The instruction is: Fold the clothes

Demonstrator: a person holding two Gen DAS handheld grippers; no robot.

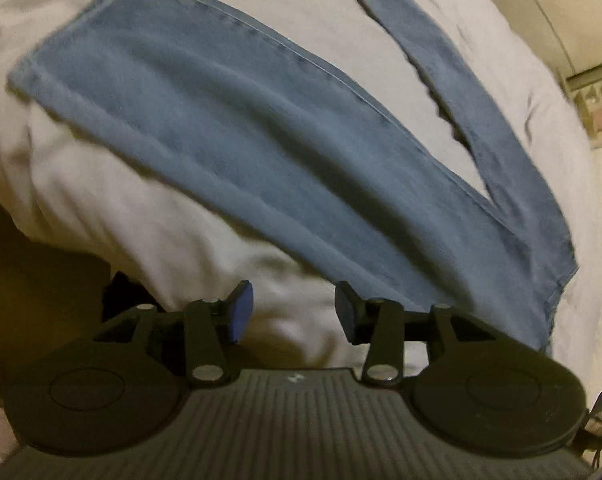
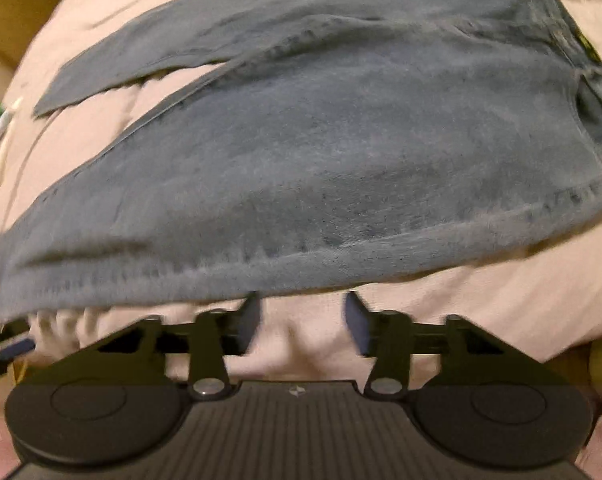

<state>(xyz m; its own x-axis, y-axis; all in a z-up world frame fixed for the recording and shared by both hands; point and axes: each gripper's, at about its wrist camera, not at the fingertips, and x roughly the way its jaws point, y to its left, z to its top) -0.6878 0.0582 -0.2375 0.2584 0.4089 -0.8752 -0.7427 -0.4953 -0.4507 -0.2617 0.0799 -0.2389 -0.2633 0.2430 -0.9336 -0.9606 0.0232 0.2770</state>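
A pair of blue jeans lies spread flat on a pale bed cover, one leg running from far left to near right in the left wrist view and the second leg branching off toward the far right. The left hand-held gripper hovers released over bare cover just near of the jeans, its blue pads parted and holding nothing. The right hand-held gripper is likewise released, its jaws apart just near of the jeans' stitched edge, with the waistband at far right.

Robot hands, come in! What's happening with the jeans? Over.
Left tool open, empty. Right tool open, empty. Jeans flat on bed, legs apart, unfolded. Nothing blocking.
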